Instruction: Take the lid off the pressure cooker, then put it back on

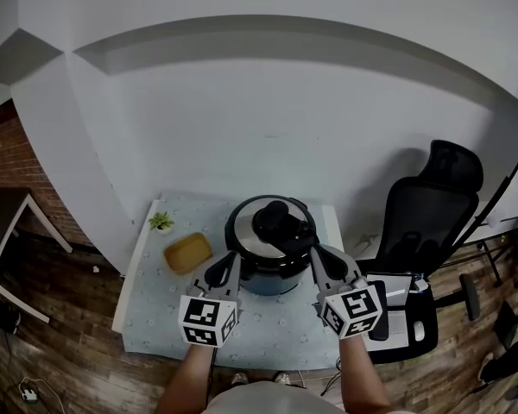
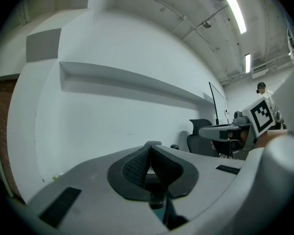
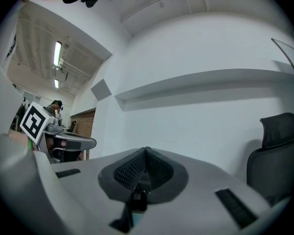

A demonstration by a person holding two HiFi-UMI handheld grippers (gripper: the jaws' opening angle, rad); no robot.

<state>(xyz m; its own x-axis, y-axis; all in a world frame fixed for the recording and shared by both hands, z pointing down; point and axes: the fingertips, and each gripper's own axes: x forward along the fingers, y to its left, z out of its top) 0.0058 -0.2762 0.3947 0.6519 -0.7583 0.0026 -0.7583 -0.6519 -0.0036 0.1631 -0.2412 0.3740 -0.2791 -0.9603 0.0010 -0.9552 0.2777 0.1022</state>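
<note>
Both tongs are closed, pads together, nothing visible between them: left tongs (image 1: 227,268) and right tongs (image 1: 318,259) flank the pressure cooker (image 1: 268,279). Its lid (image 1: 252,231) sits on top, on the table (image 1: 151,317).

No words, brand names or numbers can be read anywhere. The only printed signs are black-and-white square markers (image 1: 209,320) (coded patterns, not lettering) on the left gripper (image 1: 227,266) and right gripper (image 1: 316,255).
</note>
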